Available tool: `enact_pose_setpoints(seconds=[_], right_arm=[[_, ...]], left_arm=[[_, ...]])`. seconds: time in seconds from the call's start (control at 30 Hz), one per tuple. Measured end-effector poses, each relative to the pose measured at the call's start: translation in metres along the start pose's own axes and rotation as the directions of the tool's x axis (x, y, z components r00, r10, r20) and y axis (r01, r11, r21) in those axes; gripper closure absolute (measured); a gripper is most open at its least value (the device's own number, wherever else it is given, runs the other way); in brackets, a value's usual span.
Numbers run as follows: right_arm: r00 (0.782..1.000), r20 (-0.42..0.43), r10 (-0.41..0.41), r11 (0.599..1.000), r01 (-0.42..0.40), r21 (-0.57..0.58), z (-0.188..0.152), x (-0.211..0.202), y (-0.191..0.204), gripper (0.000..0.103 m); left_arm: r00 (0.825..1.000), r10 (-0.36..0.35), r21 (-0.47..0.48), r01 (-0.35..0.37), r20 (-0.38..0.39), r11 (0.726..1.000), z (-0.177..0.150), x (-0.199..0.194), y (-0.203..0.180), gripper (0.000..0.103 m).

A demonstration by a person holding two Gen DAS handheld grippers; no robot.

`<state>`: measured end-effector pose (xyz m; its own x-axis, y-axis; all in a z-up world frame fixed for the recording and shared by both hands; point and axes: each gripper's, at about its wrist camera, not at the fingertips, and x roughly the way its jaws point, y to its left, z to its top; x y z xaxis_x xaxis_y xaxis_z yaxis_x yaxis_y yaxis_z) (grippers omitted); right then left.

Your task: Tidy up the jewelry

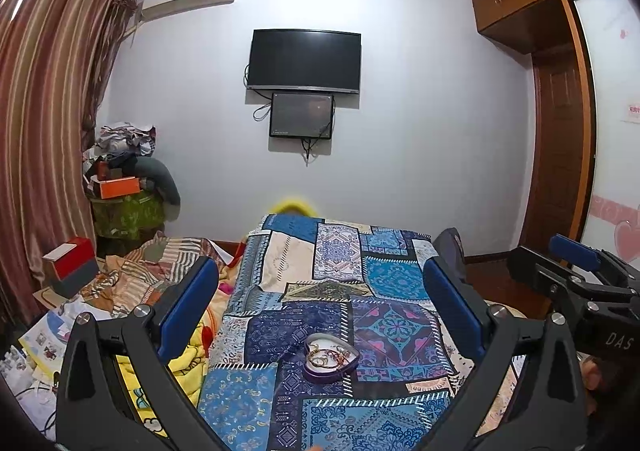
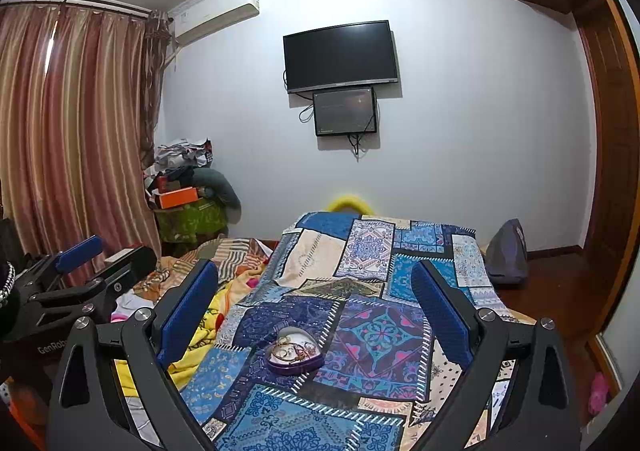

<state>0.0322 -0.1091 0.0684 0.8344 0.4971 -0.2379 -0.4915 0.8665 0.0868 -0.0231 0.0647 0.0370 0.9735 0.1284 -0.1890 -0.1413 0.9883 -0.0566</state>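
A purple heart-shaped tin lies open on a blue patchwork cloth, with gold bangles and other jewelry heaped inside. It also shows in the right wrist view. My left gripper is open and empty, held above and behind the tin, its blue pads wide apart. My right gripper is open and empty too, at about the same height. Each gripper shows at the edge of the other's view: the right one, the left one.
The patchwork cloth covers a raised surface. Rumpled yellow and striped bedding lies to its left. Boxes and papers pile by the curtain. A grey bag sits at the far right on the wooden floor.
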Motion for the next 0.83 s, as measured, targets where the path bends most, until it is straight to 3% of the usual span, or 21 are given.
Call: enact_pose_setpoints(seconds=[0.83], right_arm=[[1.000, -0.005, -0.003, 1.000, 0.003, -0.009, 0.0006, 0.0027, -0.0015, 0.007]], left_arm=[[1.000, 0.009, -0.005, -0.009, -0.004, 1.000, -0.0018, -0.0002, 0.0029, 0.000]])
